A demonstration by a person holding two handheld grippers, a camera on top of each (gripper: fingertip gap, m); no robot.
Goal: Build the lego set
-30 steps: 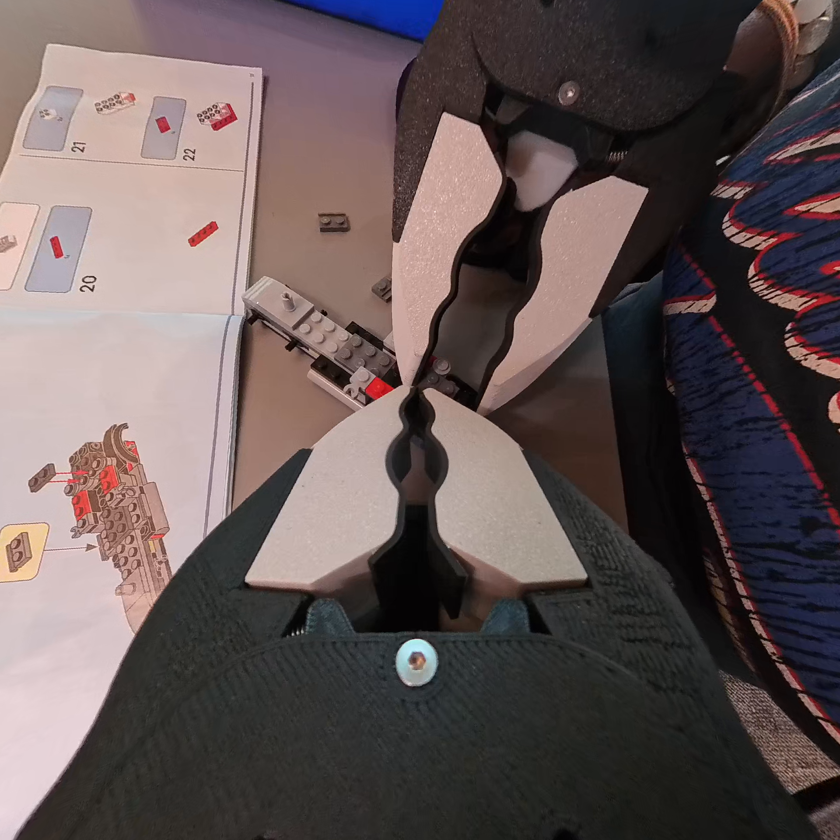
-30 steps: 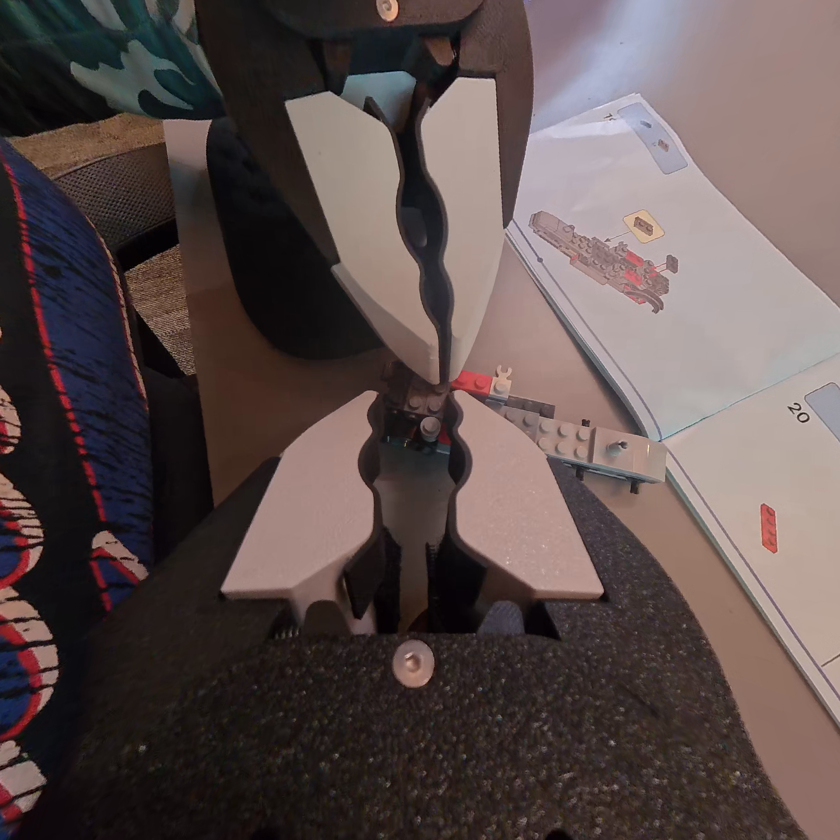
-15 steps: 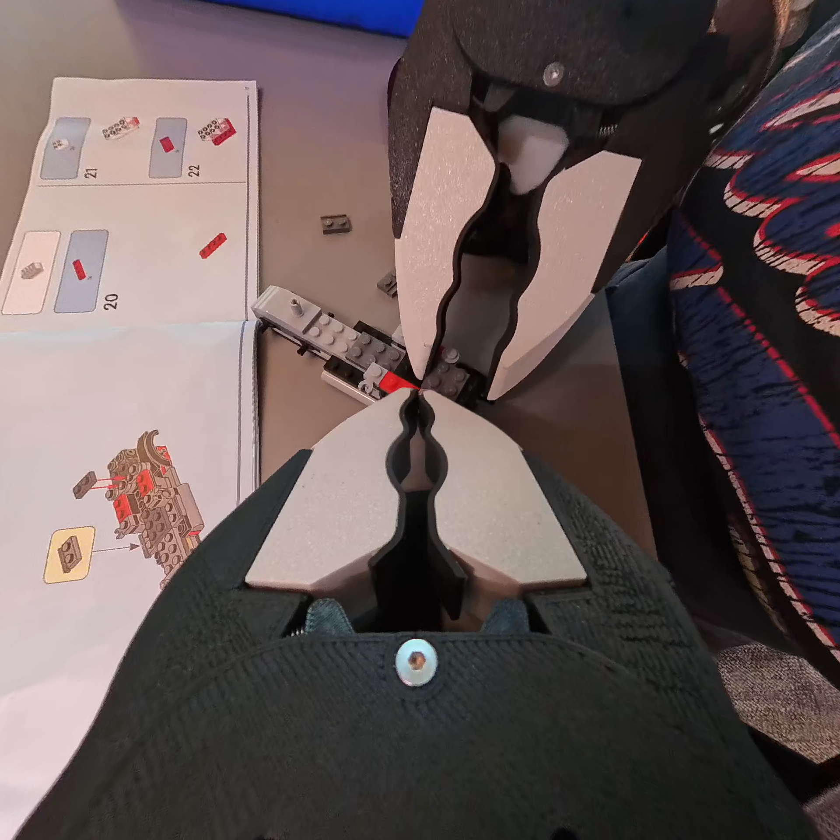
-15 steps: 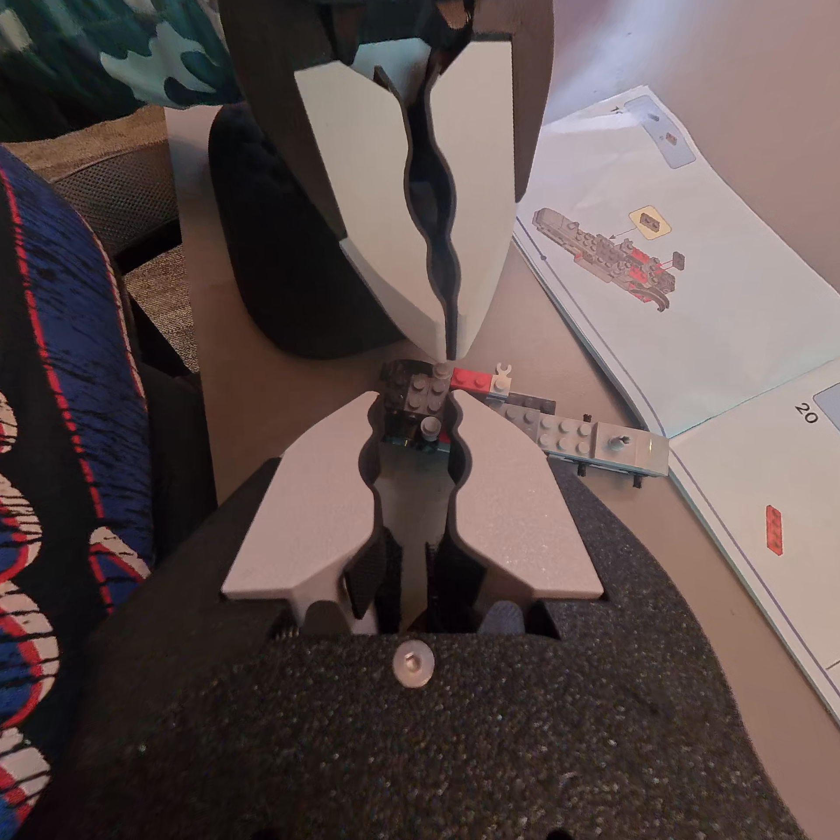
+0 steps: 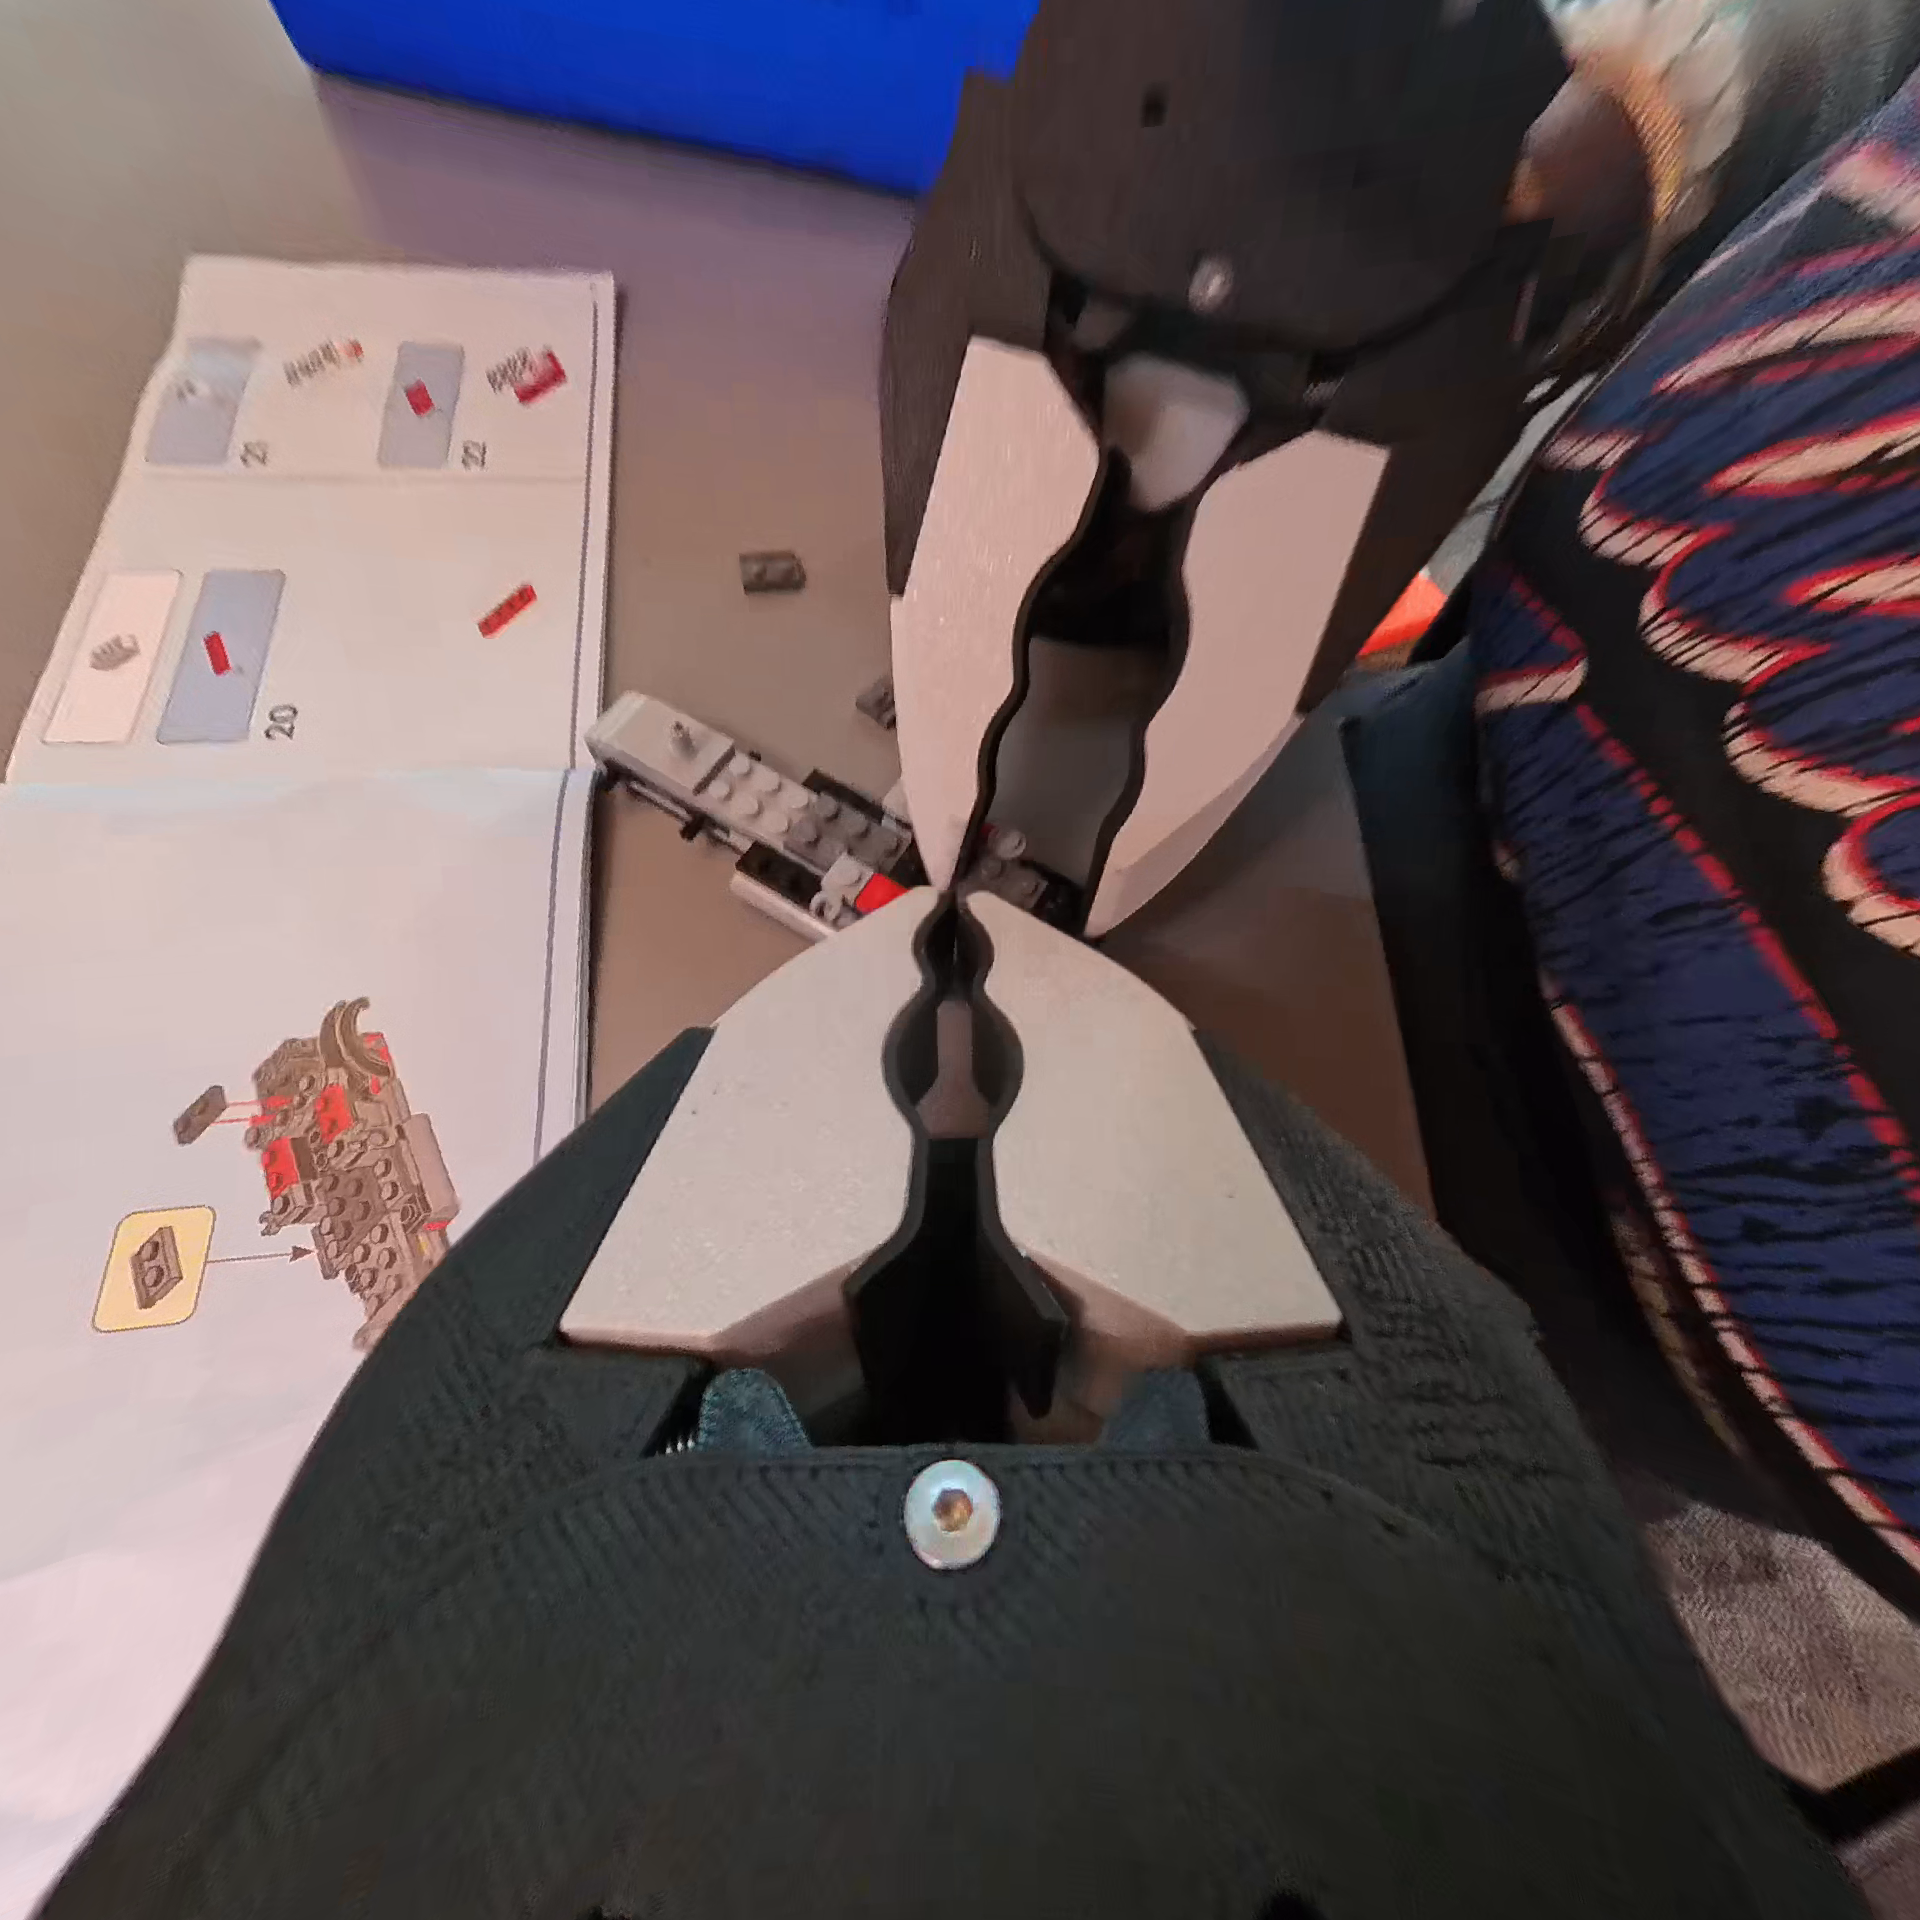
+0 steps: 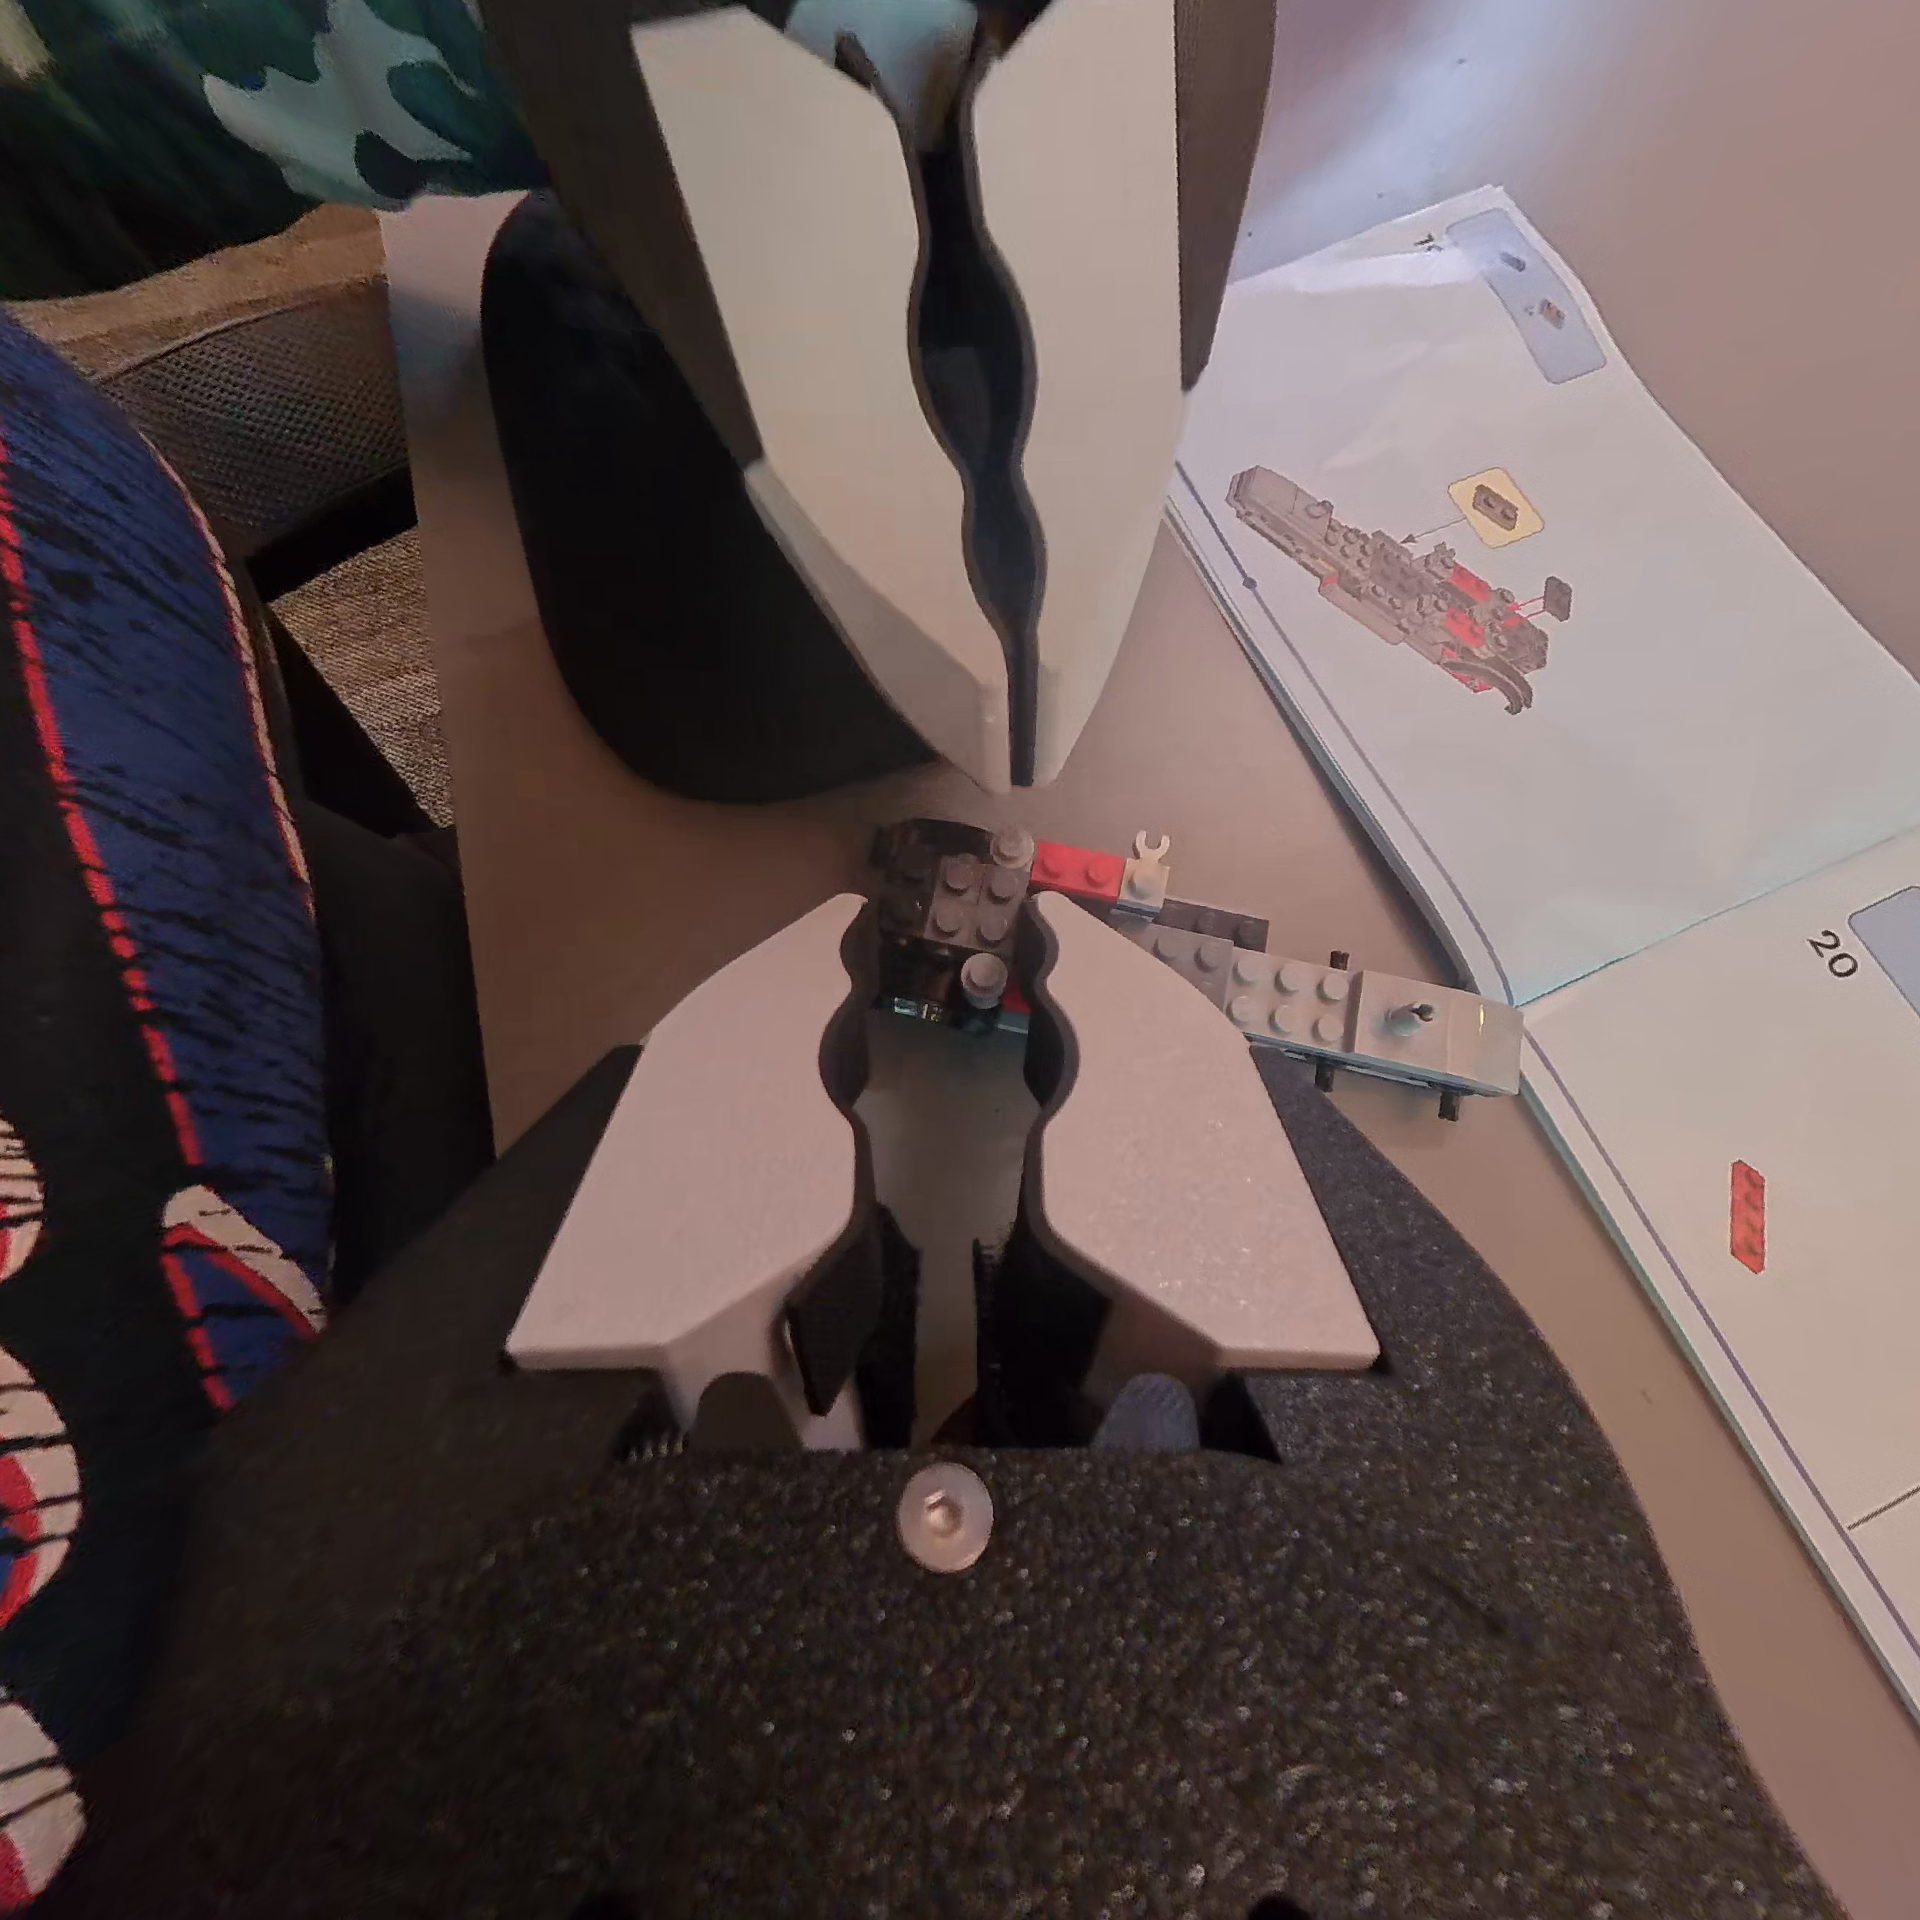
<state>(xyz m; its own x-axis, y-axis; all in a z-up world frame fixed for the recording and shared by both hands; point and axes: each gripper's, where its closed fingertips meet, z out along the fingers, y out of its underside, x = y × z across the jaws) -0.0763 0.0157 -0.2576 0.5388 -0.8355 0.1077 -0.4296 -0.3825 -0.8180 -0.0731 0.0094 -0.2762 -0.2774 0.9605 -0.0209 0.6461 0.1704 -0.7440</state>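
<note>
A grey, black and red lego model [image 5: 769, 805] lies on the brown table. In the right wrist view [image 6: 1288, 987] its long grey end points right. My right gripper [image 6: 951, 914] is closed on the model's dark studded end, one finger on each side. In the left wrist view the right gripper [image 5: 1023, 894] comes down from the top. My left gripper [image 5: 951, 909] is shut with nothing visible between its tips. In the right wrist view the left gripper [image 6: 1013, 779] hangs tip-down just beyond the model, a small gap apart from it.
An open instruction booklet [image 5: 260, 935] lies left of the model; it also shows in the right wrist view [image 6: 1558, 727]. A loose dark grey plate [image 5: 772, 570] and a small grey piece [image 5: 878, 701] lie behind the model. A blue box [image 5: 623, 62] stands at the back. A person's patterned clothing [image 5: 1714, 831] borders the table edge. Left and right tips are no more than a few centimetres apart.
My left gripper, still shut, has drawn back from the model's studded end, where its tips rested a second ago. My right gripper still holds the model in place.
</note>
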